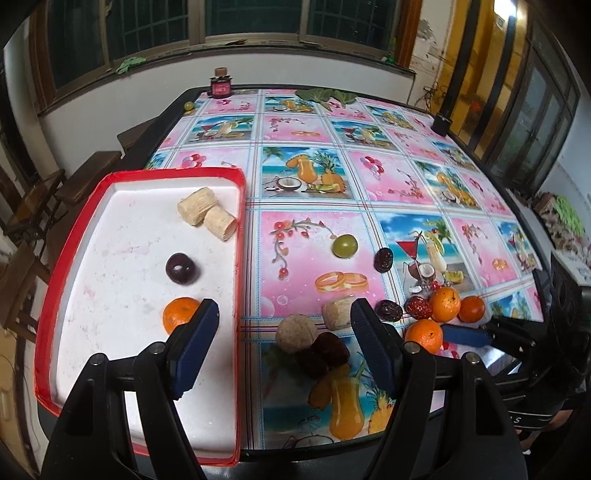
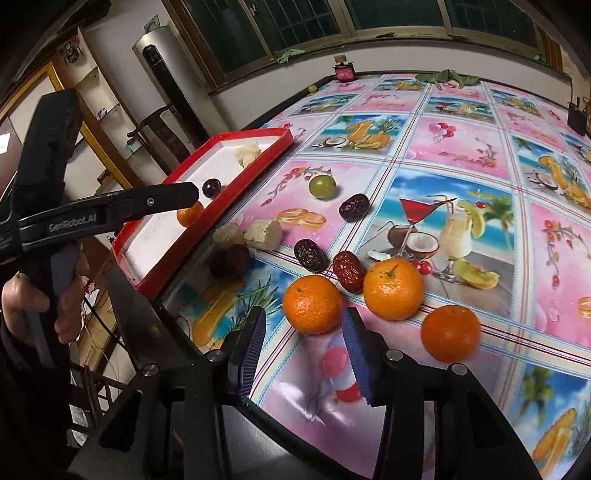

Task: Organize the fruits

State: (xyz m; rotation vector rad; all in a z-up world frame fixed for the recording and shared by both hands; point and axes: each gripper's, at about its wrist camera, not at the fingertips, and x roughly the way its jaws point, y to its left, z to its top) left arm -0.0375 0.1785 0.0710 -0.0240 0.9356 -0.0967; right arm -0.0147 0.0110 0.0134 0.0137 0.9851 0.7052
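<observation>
- I see the right gripper (image 2: 304, 332) with ribbed blue pads parted, nothing held; dimpled round orange (image 2: 312, 304) just beyond, frame centre.
- Left gripper (image 1: 284, 317) open, empty.
- Red-rimmed white tray (image 1: 44, 314), left: glossy plum (image 1: 181, 268), orange, corn chunks.

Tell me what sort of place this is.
Probably a lived-in home room: a table with a fruit-print cover, barred windows behind it, and a tall floor air conditioner by wooden chairs.
</observation>
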